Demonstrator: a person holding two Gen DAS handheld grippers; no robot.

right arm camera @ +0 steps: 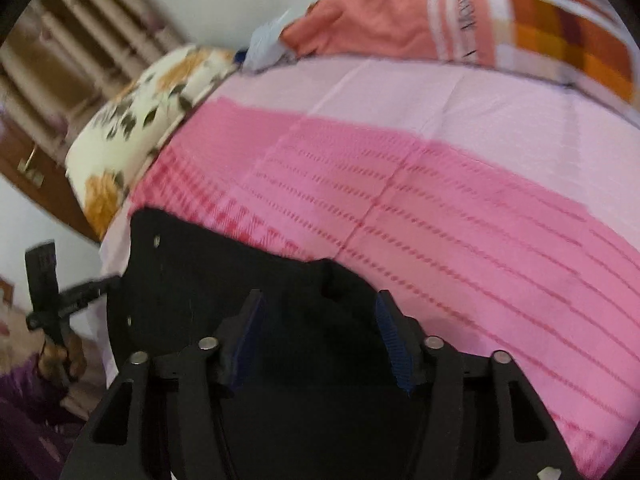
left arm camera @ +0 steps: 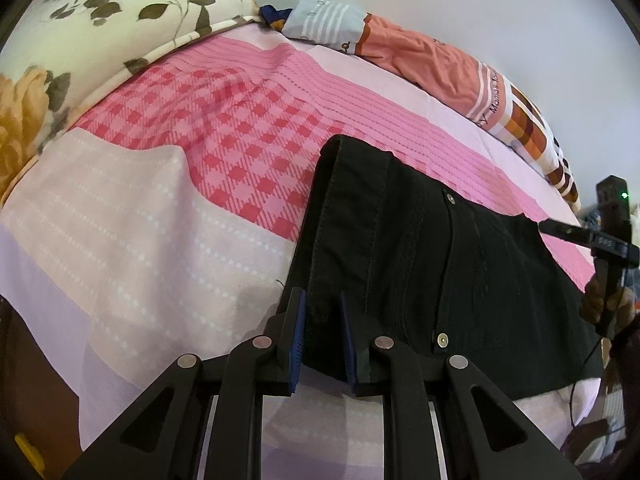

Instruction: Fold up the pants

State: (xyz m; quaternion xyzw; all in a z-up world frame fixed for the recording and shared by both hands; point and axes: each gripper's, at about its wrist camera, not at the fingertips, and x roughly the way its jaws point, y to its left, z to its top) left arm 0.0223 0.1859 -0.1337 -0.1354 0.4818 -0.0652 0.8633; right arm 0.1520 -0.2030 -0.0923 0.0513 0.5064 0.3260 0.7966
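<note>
The left tool (left arm camera: 322, 312) is pinching the black pants (left arm camera: 420, 248) near the bed's (left arm camera: 160, 200) edge; the right tool (right arm camera: 318, 312), spread wide, is risking dragging the fold loose.

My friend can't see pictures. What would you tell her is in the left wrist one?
The left tool has a thick edge of black pants between its two blue pads. The pants lie on a pink checked bedsheet, with a flowery pillow behind.
</note>
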